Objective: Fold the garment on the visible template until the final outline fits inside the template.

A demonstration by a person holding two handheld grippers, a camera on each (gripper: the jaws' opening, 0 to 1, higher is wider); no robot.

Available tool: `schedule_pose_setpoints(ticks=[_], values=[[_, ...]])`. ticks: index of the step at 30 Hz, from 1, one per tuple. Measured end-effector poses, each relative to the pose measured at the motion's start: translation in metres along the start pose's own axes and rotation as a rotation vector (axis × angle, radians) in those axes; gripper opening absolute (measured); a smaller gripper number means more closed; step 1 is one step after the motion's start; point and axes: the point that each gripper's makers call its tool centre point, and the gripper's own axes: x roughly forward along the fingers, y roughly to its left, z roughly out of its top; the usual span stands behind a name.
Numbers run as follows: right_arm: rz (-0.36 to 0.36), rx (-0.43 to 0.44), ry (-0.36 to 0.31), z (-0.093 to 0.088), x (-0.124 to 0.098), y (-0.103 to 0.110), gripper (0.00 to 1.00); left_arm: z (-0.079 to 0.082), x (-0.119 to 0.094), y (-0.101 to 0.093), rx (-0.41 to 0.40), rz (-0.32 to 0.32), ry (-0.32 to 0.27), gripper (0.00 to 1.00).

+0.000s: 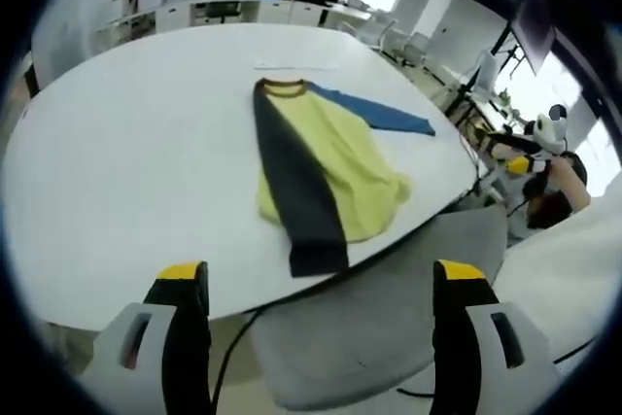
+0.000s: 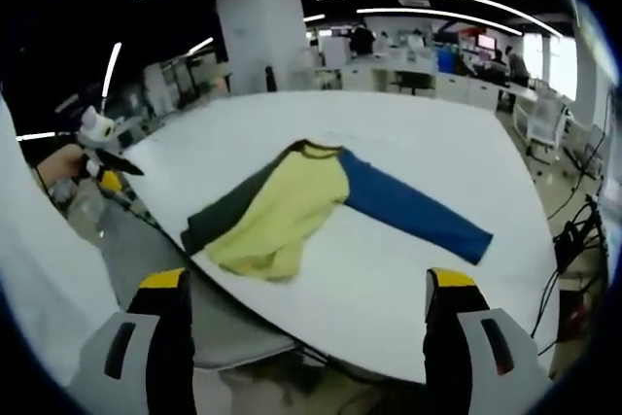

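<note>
A yellow shirt [image 1: 340,167] lies flat on the white table [image 1: 136,153]. Its dark grey sleeve [image 1: 296,191] is folded down over the body toward the near edge, and its blue sleeve [image 1: 384,112] stretches out to the far right. In the right gripper view the same shirt [image 2: 282,206] has the blue sleeve [image 2: 418,211] reaching right and the grey sleeve [image 2: 228,209] at its left. My left gripper [image 1: 321,284] stands open off the table's near edge, nothing between its jaws. My right gripper [image 2: 306,293] is open too, short of the table edge.
A grey chair [image 1: 379,318] sits under the table edge close to both grippers. A white strip [image 1: 296,66] lies on the table beyond the shirt collar. The other gripper [image 1: 544,133], held by a person's hand, shows at the right. Desks and chairs fill the room behind.
</note>
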Motion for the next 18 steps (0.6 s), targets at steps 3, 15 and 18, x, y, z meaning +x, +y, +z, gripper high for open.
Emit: schedule_pose_setpoints(ticks=[3,15,18], values=[[-0.002,-0.01,0.005,0.001,0.0,0.0,0.99,0.0,0.001,0.0,0.016,0.01,0.01,0.92],[-0.007,-0.009,-0.015,0.014,-0.001,-0.006,0.98,-0.001,0.013,-0.007,0.059,-0.027,0.03,0.91],[0.0,-0.001,-0.025,0.017,-0.001,-0.006,0.97,0.0,0.019,-0.009,0.062,-0.036,0.024,0.87]])
